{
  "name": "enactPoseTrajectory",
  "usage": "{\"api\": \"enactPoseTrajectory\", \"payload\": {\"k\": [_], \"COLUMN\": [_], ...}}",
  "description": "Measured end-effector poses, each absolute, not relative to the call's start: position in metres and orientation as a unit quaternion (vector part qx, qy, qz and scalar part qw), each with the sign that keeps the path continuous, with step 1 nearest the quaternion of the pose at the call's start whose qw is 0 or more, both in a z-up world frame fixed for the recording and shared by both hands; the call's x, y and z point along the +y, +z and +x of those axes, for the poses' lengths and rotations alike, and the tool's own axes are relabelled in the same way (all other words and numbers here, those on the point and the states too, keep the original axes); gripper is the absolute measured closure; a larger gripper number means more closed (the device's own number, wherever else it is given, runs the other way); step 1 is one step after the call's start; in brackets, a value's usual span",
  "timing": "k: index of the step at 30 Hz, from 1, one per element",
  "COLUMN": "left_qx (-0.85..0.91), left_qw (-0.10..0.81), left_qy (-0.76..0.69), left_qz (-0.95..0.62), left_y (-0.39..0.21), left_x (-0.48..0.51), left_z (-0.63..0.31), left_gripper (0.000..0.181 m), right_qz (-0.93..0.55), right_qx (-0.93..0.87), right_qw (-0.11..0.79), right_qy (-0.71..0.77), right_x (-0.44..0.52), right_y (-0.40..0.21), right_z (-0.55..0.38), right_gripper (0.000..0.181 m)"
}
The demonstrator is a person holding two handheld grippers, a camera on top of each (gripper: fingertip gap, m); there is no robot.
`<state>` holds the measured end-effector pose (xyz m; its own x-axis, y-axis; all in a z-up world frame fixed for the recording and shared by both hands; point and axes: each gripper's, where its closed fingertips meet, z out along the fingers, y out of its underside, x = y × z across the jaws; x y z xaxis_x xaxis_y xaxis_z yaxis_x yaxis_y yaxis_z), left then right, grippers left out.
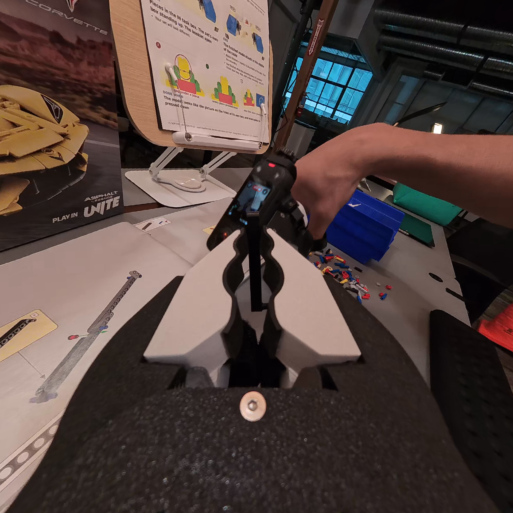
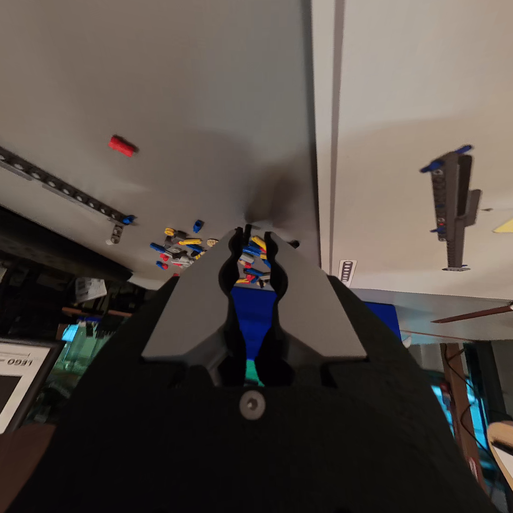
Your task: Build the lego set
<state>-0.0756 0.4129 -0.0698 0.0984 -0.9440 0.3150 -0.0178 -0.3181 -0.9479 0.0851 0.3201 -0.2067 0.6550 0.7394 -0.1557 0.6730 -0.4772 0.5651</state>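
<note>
Upright, a black beam [image 1: 255, 266] sits pinched in the left hand-held gripper [image 1: 253, 277]; right hand-held gripper [image 2: 251, 236] nearly closed, printed box [image 1: 55, 125] behind.

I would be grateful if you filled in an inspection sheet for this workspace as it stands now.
Surface: grey table, with the open instruction booklet spread on it.
Job's things: a black beam; a pile of small loose pieces; a blue bin behind them; the set box standing upright.
Clutter: an orange-red item at the table's right edge.
Grippers: the beam is between the fingers of the left gripper, grip unclear. The right gripper, held by a hand, is at the beam's far end, blurred.
Cables: thin wires by a wooden post.
Surroundings: a sheet on a stand; windows.
</note>
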Motion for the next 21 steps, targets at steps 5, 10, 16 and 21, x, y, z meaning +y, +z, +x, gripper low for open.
{"api": "enactPoseTrajectory", "payload": {"k": [5, 10, 16, 21], "left_qx": [0.394, 0.388, 0.394, 0.398], "left_qw": [0.432, 0.424, 0.417, 0.411], "left_qy": [-0.542, -0.551, -0.553, -0.551], "left_qz": [-0.604, -0.604, -0.604, -0.607], "left_y": [-0.067, -0.067, -0.070, -0.074], "left_x": [0.415, 0.416, 0.411, 0.409], "left_z": [-0.078, -0.078, -0.075, -0.073], "left_gripper": [0.176, 0.175, 0.175, 0.175], "right_qz": [0.917, 0.928, 0.920, 0.923], "right_qx": [0.389, 0.323, 0.307, 0.309], "right_qw": [0.088, -0.164, -0.241, -0.222], "right_qy": [-0.005, -0.090, -0.038, -0.063], "right_x": [0.338, 0.327, 0.311, 0.312], "right_y": [-0.181, -0.171, -0.190, -0.197], "right_z": [0.078, 0.080, 0.087, 0.081], "right_gripper": [0.166, 0.151, 0.158, 0.158]}}
